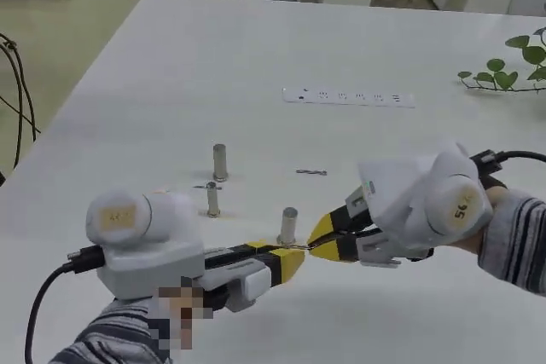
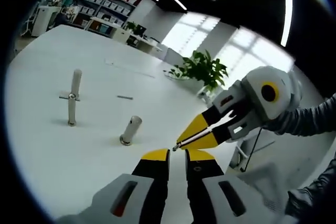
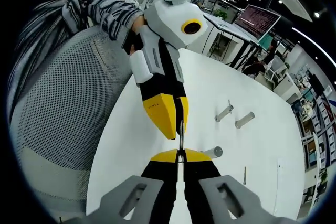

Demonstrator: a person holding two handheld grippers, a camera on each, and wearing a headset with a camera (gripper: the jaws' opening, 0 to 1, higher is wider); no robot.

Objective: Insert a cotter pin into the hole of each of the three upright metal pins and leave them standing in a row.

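Note:
Three metal pins stand on the white table (image 1: 256,57): a far one (image 1: 220,162), a middle one (image 1: 212,199) with a cotter pin crosswise through it, and a near one (image 1: 289,225). My right gripper (image 1: 317,245) is shut on a thin cotter pin (image 3: 180,140), held just in front of the near pin. The free end of that cotter pin (image 2: 190,139) reaches the mouth of my left gripper (image 2: 177,153), whose yellow jaws stand a narrow gap apart. The two grippers meet tip to tip. A loose cotter pin (image 1: 311,172) lies flat beyond the near pin.
A white power strip (image 1: 350,97) lies across the far middle of the table. Plant leaves (image 1: 503,74) reach in at the far right edge. A mesh chair back (image 3: 63,129) stands by the table's near side.

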